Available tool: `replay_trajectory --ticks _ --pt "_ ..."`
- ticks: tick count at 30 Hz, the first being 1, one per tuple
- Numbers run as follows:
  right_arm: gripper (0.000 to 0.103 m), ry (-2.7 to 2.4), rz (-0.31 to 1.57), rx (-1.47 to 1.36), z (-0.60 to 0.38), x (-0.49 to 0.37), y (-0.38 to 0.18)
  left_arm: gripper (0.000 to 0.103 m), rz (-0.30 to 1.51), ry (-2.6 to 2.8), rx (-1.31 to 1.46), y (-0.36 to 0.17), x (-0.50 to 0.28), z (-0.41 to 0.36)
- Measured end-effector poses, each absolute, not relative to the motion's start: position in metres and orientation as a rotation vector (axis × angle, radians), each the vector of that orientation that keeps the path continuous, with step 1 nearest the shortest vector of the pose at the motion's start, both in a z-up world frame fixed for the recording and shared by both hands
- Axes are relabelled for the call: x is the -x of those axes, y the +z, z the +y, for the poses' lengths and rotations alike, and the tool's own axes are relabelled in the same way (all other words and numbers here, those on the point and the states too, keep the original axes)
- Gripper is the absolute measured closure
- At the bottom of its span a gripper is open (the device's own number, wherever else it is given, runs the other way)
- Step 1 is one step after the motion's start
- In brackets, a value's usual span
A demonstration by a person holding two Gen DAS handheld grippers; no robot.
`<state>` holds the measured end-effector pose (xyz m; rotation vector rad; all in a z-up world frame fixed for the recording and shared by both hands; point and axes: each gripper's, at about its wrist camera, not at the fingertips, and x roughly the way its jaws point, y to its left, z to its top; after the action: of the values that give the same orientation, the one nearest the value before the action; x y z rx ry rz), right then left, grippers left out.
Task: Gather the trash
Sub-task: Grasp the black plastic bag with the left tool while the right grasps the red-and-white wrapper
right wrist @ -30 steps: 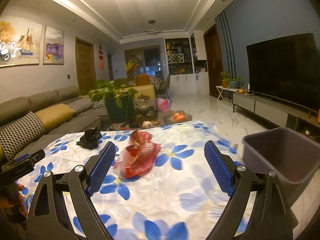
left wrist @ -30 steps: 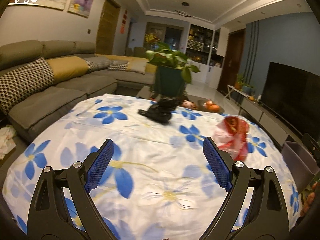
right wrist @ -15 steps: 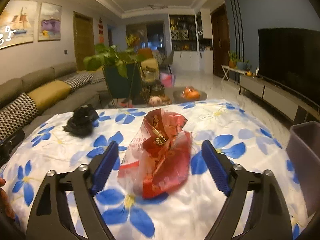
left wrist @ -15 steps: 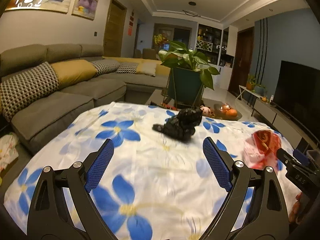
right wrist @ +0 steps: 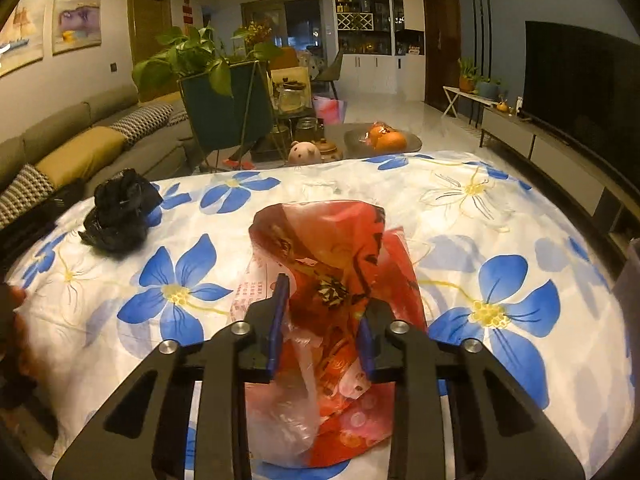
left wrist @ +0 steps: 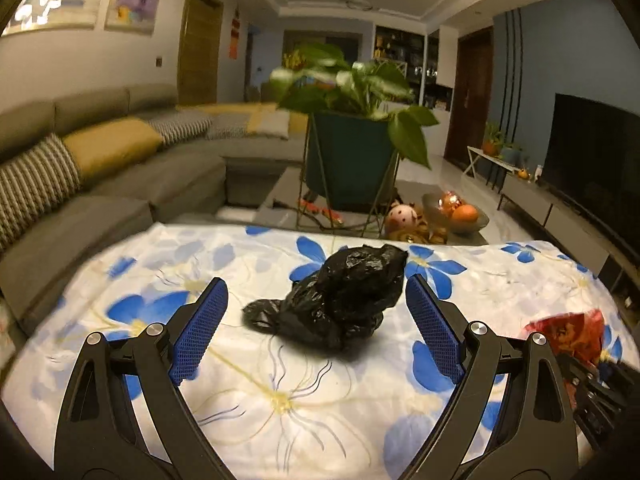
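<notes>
in the left wrist view, the left gripper is hovering over the floral cloth with its blue pads spread wide apart, gripping nothing. the black bag is sitting crumpled on the cloth between and just beyond the fingertips, not touching either pad. its long axis is running from lower left to upper right: a thin twisted tail is pointing left toward the left pad, and the bulky end is rising toward the far right. the red bag is showing at the right edge, partly hidden behind the right finger. past the cloth, a plant pot is standing on a low table, with a sofa to the left and a bowl of oranges to the right.

in the right wrist view, the right gripper is squeezing the red bag, its pads drawn close together with the plastic bunched between them. the bag is lying on the cloth near its front edge, its long axis running away from the camera, the open crinkled mouth pointing to the far side and the clear pale end trailing toward the gripper body. the black bag is lying well apart on the far left of the cloth.
</notes>
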<state>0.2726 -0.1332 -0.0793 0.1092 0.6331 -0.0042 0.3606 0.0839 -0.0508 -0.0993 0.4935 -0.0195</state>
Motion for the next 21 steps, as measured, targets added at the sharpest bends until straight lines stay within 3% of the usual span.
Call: replay_trajectory --ticks 5,9,21 --pt "0.086 0.001 0.594 -0.107 -0.131 -0.267 -0.077 0.017 0.553 -0.040 0.157 -0.061 -0.384 0.091" --pt "0.086 0.001 0.569 -0.085 -0.127 -0.264 -0.072 0.035 0.643 -0.057 0.169 -0.074 -0.401 0.090" --pt "0.086 0.005 0.563 -0.090 -0.128 -0.264 -0.072 0.071 0.694 -0.122 0.132 -0.088 -0.407 0.080"
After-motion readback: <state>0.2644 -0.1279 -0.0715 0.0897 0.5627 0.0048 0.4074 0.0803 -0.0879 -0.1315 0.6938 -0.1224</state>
